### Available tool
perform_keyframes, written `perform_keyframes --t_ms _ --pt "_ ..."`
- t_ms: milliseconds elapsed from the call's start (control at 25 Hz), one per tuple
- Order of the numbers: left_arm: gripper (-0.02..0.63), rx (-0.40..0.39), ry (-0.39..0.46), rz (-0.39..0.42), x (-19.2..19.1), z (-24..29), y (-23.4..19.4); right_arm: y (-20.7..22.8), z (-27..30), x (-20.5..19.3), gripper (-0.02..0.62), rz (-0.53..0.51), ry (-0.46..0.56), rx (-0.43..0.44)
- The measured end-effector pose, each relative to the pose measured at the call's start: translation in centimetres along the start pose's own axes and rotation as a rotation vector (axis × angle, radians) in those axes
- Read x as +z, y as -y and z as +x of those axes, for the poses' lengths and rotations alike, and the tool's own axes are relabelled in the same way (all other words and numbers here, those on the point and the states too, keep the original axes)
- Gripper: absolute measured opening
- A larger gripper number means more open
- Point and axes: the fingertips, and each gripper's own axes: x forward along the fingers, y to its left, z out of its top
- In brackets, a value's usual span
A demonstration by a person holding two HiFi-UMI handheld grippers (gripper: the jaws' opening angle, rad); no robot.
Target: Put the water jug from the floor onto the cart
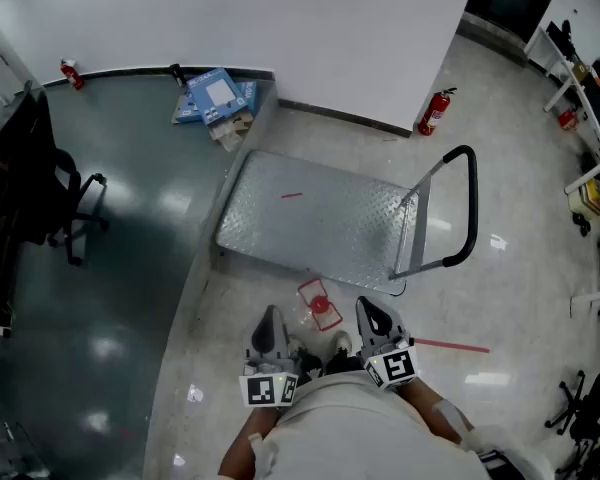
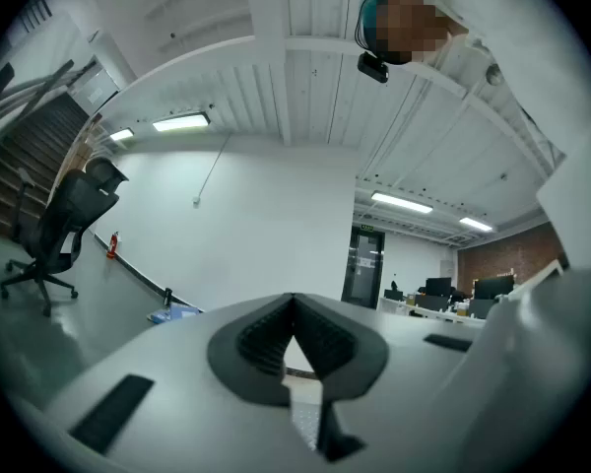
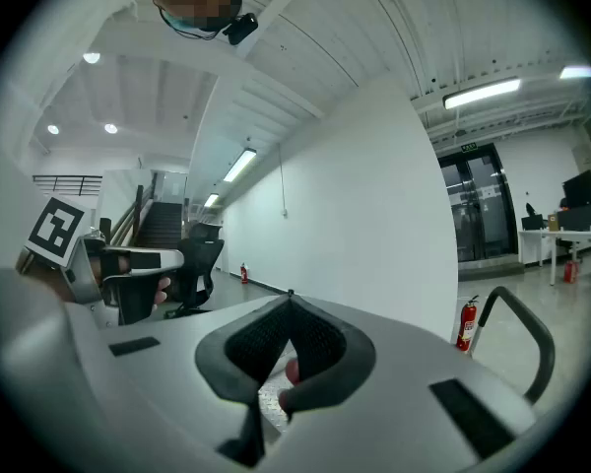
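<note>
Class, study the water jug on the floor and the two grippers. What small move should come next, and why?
Probably open the jaws of both grippers. The left gripper and right gripper are both shut and empty, while the water jug sits just ahead of them, between them and the cart. Shut jaws cannot close around it.

One cart (image 1: pixel 320 218), one water jug (image 1: pixel 321 308) — two grippers (image 1: pixel 271 316) (image 1: pixel 376 310), two fire extinguishers (image 1: pixel 435 111) (image 1: pixel 72 73), one office chair (image 1: pixel 55 183).
</note>
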Motion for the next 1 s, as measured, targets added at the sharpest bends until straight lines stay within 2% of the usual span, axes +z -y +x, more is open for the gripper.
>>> perform_keyframes --t_ms 520,720,960,1000 --pt "0.004 0.005 -0.006 0.003 -0.2 -0.2 0.1 -0.1 0.3 -1.3 0.012 0.017 -0.029 0.011" --pt "0.003 0.019 -0.006 0.010 0.0 -0.2 -0.6 0.8 2.8 -6.3 0.012 0.048 -0.195 -0.012" --pt "0.003 0.032 -0.022 -0.006 -1.0 0.6 -1.8 1.1 8.5 -15.0 0.022 0.075 -0.475 0.045" --pt "0.003 0.033 -0.027 -0.004 -1.3 0.9 -2.2 0.9 9.6 -17.0 0.048 0.075 -0.530 0.056"
